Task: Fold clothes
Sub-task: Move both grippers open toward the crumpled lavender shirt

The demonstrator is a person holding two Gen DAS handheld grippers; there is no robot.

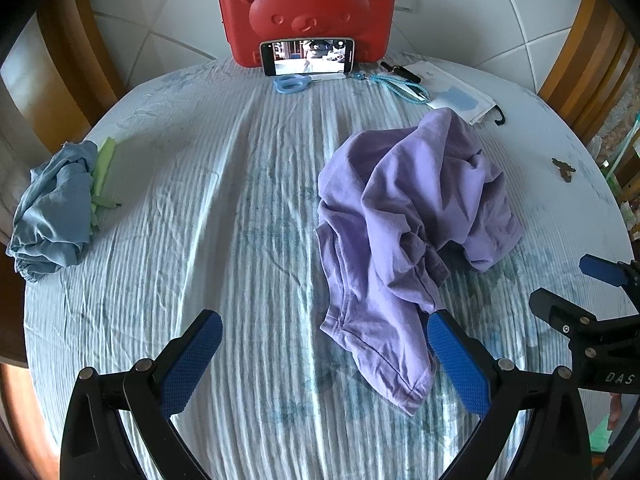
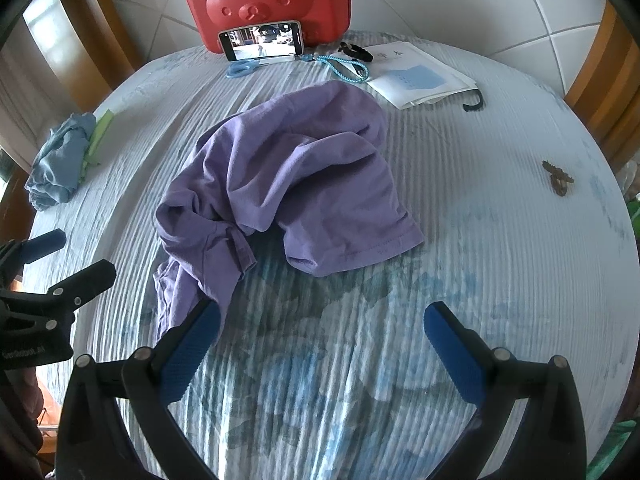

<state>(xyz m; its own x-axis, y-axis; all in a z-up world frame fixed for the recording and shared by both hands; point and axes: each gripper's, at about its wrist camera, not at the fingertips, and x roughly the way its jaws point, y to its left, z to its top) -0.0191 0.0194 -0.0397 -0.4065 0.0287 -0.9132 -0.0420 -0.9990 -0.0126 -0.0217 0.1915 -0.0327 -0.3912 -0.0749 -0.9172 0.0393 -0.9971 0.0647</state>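
A crumpled purple T-shirt (image 1: 408, 220) (image 2: 288, 176) lies in a heap on the striped tablecloth (image 1: 224, 208) (image 2: 480, 208). My left gripper (image 1: 324, 328) hovers open over the cloth, its right finger at the shirt's near hem and nothing between the fingers. My right gripper (image 2: 322, 320) is open too, just in front of the shirt, with its left finger beside the shirt's trailing edge. Each gripper shows in the other's view: the right gripper (image 1: 576, 288) at the right edge, the left gripper (image 2: 68, 256) at the left edge.
A bundled blue garment (image 1: 56, 208) (image 2: 60, 160) with a green piece lies at the table's left edge. At the back stand a red bear-shaped case (image 1: 308, 4) (image 2: 268, 0), a phone (image 1: 307, 57) (image 2: 262, 40), scissors (image 1: 290, 83), a lanyard (image 2: 340, 66) and papers (image 2: 420, 76). A small brown object (image 2: 557, 179) sits right.
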